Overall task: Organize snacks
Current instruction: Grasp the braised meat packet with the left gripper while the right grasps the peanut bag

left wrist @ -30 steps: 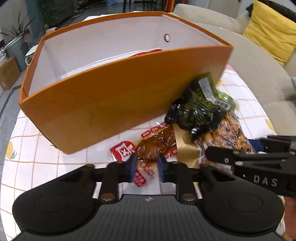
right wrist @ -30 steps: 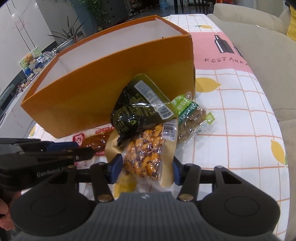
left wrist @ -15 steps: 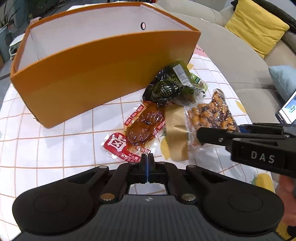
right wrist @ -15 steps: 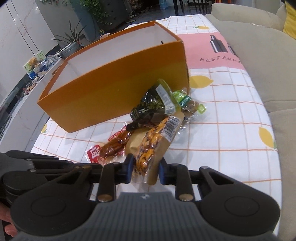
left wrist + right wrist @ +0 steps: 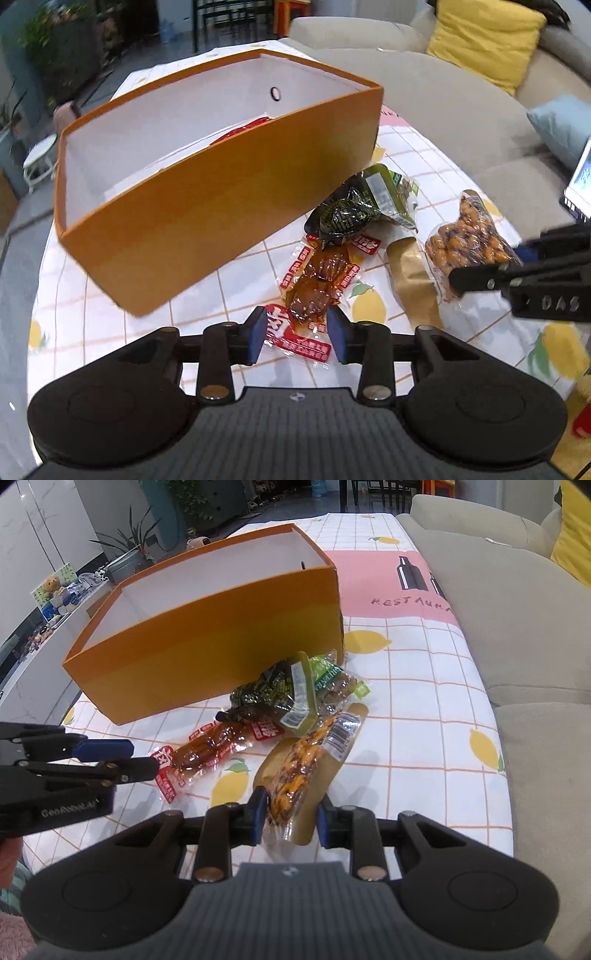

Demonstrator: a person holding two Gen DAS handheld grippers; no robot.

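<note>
Four snack packs lie on the tabletop [image 5: 424,716] just in front of the orange box [image 5: 207,653]: a red pack [image 5: 310,291], a nut bag [image 5: 306,764], and a dark pack [image 5: 269,694] over a green one [image 5: 332,681]. Left tongs [image 5: 296,335] are spread around the red pack's near end; right tongs [image 5: 289,821] are spread around the nut bag's. Each should probably pinch the sealed edge squarely and lift clear of the box wall before dropping inside.

Left claw [image 5: 295,334]: matte black plastic body, ribbed grey centre panel with a small round emblem, 2 round domed housings either side. 2 black linkage arms, each with a brass-coloured pivot pin. Blue pads [image 5: 257,334] line the fingers. Side lettering reads "GenRobot.AI".

Right claw [image 5: 288,821]: same build, blue pads [image 5: 258,819], silver screws along finger edge, side lettering "DAS".
</note>
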